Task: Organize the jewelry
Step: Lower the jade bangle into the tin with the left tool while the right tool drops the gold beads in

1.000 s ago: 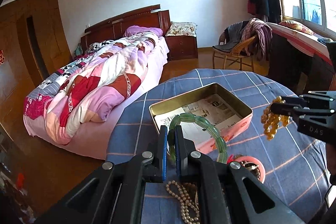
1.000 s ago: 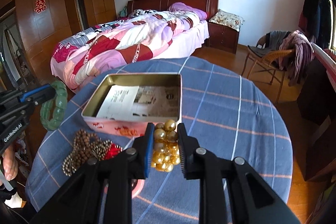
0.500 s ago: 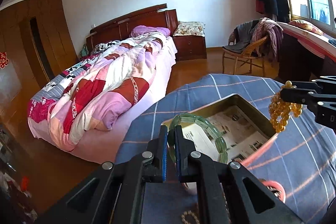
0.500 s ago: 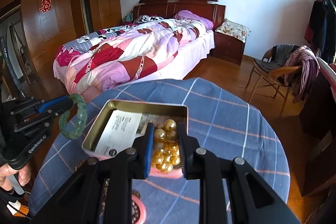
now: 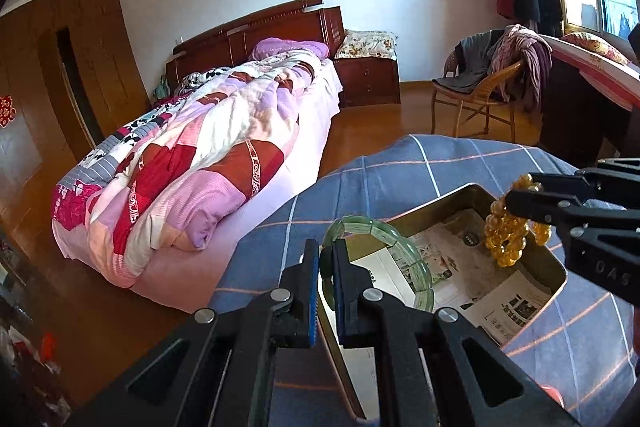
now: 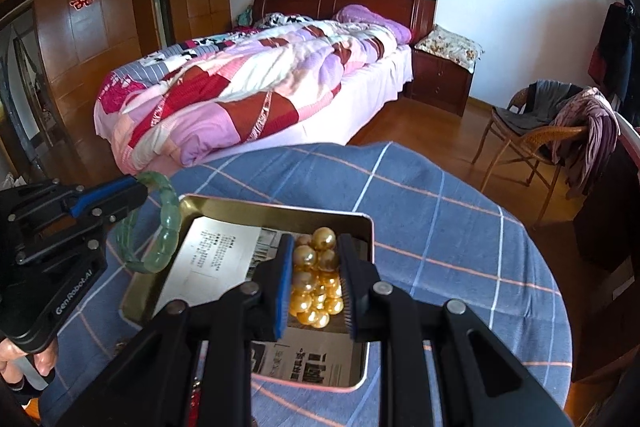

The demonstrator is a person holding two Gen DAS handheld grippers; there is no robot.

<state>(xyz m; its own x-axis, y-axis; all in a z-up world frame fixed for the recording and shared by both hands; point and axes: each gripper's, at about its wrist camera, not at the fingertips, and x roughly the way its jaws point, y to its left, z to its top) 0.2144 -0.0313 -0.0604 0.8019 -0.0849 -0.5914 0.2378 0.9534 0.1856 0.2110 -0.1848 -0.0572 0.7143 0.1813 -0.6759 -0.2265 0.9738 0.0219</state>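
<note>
Both pieces of jewelry are held above an open tin (image 6: 370, 227) that stands on the tabletop (image 6: 440, 227) with printed paper (image 6: 216, 259) lining its floor. In my judgement the tin is the collecting container, and the pieces are carried clear of its rim so that they can be lowered in without catching the wall.

Left tongs (image 5: 327, 267): nearly fully closed, clenched on a green bangle (image 5: 416, 263). The grip is on the near part of the ring; the rest of it projects forward of the fingertips, over the tin's near-left wall. In the right wrist view the bangle (image 6: 168, 227) hangs just outside the tin's left edge, so it is not yet over the interior. A person's hand (image 6: 44, 359) holds the handle of these tongs.

Right tongs (image 6: 316, 275): partly open, only as wide as the load, grasping a bunched strand of gold beads (image 6: 316, 287). The bunch fills the gap between the pads and hangs below the fingertips, directly over the paper-lined floor. The left wrist view shows the beads (image 5: 508, 239) dangling clear of the tin's floor.

Neither piece touches the tin. Deposit is not yet done.
</note>
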